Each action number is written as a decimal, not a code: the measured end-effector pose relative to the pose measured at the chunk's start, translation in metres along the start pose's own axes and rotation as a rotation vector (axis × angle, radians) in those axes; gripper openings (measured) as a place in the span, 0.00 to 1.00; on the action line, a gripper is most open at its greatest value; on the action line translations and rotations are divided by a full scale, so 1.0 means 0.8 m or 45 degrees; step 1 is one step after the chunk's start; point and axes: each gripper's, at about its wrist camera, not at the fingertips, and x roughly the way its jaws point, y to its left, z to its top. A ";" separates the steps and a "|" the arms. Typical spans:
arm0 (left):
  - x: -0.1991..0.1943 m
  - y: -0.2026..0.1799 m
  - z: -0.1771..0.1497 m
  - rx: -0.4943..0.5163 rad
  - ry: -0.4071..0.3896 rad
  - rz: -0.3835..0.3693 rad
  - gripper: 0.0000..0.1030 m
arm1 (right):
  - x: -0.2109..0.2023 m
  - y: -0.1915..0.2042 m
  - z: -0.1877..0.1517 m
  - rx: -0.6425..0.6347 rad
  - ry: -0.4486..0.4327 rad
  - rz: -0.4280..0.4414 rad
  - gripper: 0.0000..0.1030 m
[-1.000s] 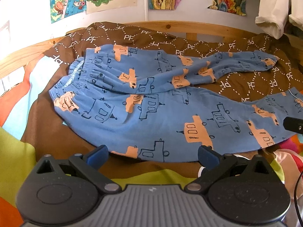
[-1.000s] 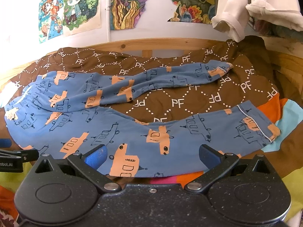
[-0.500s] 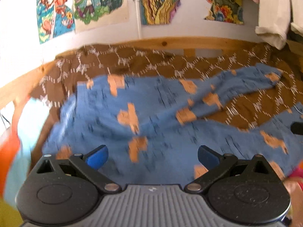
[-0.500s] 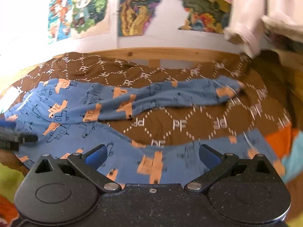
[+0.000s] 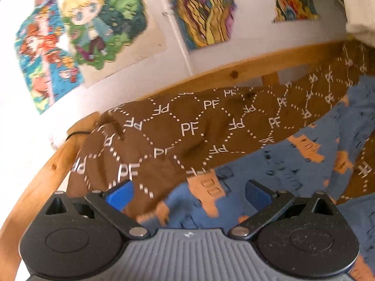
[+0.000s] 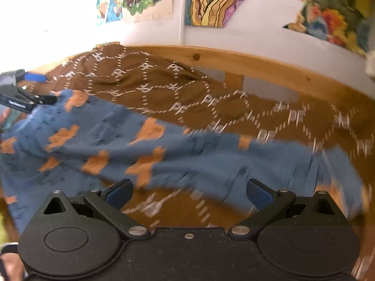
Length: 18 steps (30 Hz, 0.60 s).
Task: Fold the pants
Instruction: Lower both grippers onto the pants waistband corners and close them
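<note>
Now both spread: left tongs [image 5: 187, 193] and right tongs [image 6: 188, 192], holding nothing. Blue pants [image 6: 164, 154] flat on brown blanket [image 6: 187, 93]. Pinch waistband and far leg, lift together.

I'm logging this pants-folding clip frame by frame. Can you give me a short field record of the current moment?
garment: blue pants with orange print, spread flat, not yet folded
surface: brown PF-patterned blanket on a wooden-framed bed
left claw: open, over the pants' edge beside the blanket, holding nothing
right claw: open, over one pant leg, holding nothing
wall: cartoon posters
image quality: motion blur in both views
</note>
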 end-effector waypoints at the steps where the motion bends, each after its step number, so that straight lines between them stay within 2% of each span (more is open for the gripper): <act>1: 0.010 0.005 0.004 0.015 0.015 -0.023 1.00 | 0.013 -0.016 0.017 -0.005 0.020 0.012 0.99; 4: 0.040 0.016 0.013 0.046 0.066 -0.107 1.00 | 0.050 -0.053 0.058 -0.009 0.094 0.036 0.99; 7: 0.067 0.016 0.021 0.084 0.125 -0.191 1.00 | 0.094 -0.079 0.096 -0.039 0.207 0.120 0.99; 8: 0.074 0.014 0.022 0.095 0.137 -0.220 0.98 | 0.108 -0.085 0.105 -0.049 0.247 0.149 0.96; 9: 0.080 0.012 0.024 0.110 0.141 -0.240 0.95 | 0.123 -0.090 0.113 -0.068 0.283 0.166 0.88; 11: 0.090 0.008 0.029 0.128 0.152 -0.272 0.84 | 0.146 -0.092 0.124 -0.108 0.337 0.197 0.83; 14: 0.101 0.007 0.037 0.118 0.170 -0.360 0.77 | 0.169 -0.088 0.133 -0.144 0.391 0.313 0.72; 18: 0.104 0.006 0.045 0.199 0.189 -0.427 0.70 | 0.185 -0.076 0.138 -0.219 0.462 0.434 0.65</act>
